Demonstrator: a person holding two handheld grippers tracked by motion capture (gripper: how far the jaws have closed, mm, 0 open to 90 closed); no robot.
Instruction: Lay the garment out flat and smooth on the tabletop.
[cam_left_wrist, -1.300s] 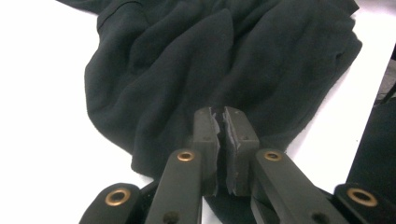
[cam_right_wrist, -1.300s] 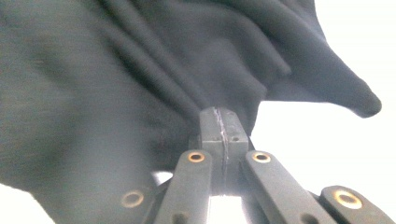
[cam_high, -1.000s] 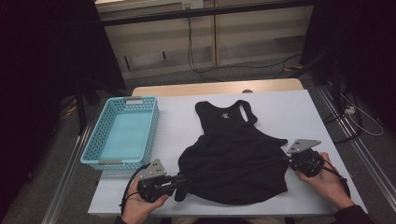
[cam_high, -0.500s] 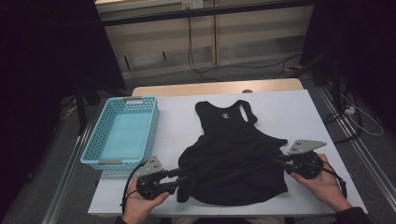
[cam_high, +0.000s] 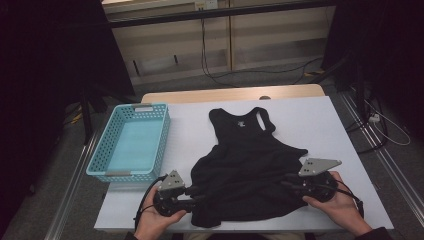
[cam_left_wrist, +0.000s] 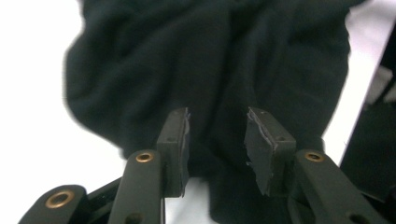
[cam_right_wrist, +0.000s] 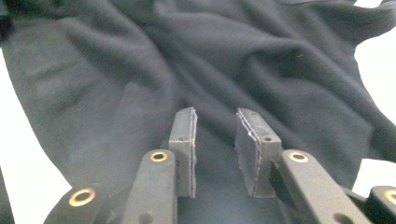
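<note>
- Two tongs at work, one at each side of a black tank top (cam_high: 250, 160) spread on the white table (cam_high: 340, 125).
- My left tongs (cam_high: 192, 192) sit at the garment's lower left edge; their jaws stand apart, and in the left gripper view (cam_left_wrist: 215, 140) dark cloth lies between and beyond the pads, not pinched.
- My right tongs (cam_high: 290, 181) sit at the opposite edge, pointing inward toward the left pair. Jaws apart here too; in the right gripper view (cam_right_wrist: 215, 144) wrinkled fabric runs under and ahead of the gap.
- Each pair is held by a hand, left hand (cam_high: 152, 222) and right hand (cam_high: 337, 205), both at the near table edge.
- Tank top: straps and neckline lie well beyond both tongs, on the far side; the hem bunches between them.
- Light blue basket (cam_high: 107, 170) stands just beyond and outward of the left tongs, apart from the cloth.
- Whether the pads touch the fabric, I cannot tell.
</note>
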